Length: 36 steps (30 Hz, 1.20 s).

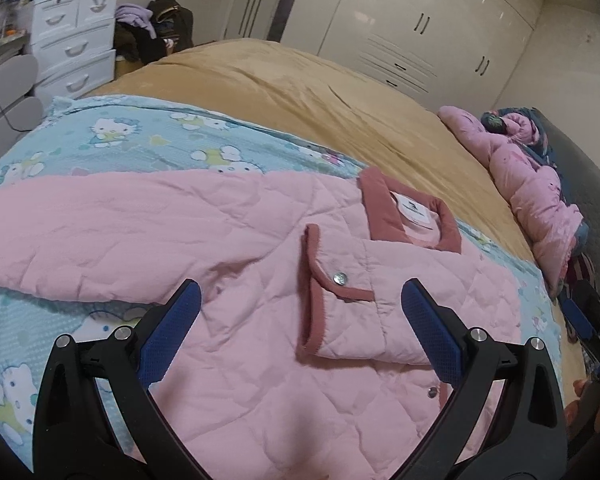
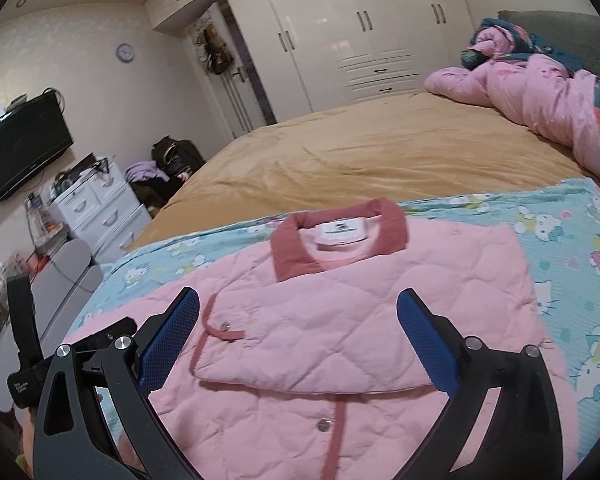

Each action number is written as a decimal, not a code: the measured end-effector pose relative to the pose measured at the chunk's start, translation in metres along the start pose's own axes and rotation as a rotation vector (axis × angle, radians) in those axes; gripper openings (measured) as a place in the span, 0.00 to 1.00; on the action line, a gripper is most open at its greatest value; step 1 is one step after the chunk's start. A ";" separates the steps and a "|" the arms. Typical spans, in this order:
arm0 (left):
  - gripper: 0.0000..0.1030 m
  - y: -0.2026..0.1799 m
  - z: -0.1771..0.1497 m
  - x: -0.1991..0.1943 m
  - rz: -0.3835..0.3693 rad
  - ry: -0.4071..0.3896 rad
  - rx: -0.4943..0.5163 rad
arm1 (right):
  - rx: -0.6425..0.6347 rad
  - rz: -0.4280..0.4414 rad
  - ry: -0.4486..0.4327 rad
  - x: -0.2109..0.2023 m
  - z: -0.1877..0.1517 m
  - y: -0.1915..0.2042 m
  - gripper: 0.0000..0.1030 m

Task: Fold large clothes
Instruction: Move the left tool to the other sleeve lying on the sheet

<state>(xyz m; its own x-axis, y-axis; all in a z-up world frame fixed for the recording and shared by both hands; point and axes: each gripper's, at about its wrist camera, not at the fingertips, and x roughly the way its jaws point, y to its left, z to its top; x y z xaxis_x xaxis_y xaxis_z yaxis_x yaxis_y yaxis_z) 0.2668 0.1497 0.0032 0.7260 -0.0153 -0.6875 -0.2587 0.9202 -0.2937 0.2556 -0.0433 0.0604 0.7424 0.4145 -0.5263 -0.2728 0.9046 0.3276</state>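
Note:
A pink quilted jacket [image 1: 260, 264] with a dark pink collar [image 1: 412, 216] lies flat on a blue Hello Kitty sheet [image 1: 112, 140]. One sleeve [image 1: 352, 312] is folded across its chest; the other [image 1: 100, 236] stretches out to the left. My left gripper [image 1: 300, 304] is open and empty just above the folded sleeve's cuff. In the right wrist view the jacket [image 2: 340, 320] lies below my right gripper [image 2: 298, 316], which is open and empty over the folded sleeve [image 2: 300, 356].
The sheet lies on a bed with a tan cover [image 2: 360, 152]. A crumpled pink padded coat [image 2: 540, 92] lies by the headboard. White drawers [image 2: 100, 208], a wall TV [image 2: 20, 148] and wardrobes [image 2: 340, 28] stand around the bed.

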 end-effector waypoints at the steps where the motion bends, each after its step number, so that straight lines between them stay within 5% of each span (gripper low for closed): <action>1: 0.91 0.002 0.001 -0.001 0.006 -0.006 -0.002 | -0.010 0.005 0.003 0.003 -0.001 0.006 0.96; 36: 0.91 0.168 0.017 -0.044 0.243 -0.108 -0.350 | -0.239 0.194 0.111 0.055 -0.037 0.162 0.96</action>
<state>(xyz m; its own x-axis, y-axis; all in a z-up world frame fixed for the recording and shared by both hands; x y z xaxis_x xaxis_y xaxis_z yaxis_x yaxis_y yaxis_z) 0.2019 0.3120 -0.0042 0.6751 0.2435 -0.6964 -0.6172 0.7035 -0.3524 0.2298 0.1293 0.0557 0.5949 0.5782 -0.5584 -0.5485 0.7998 0.2437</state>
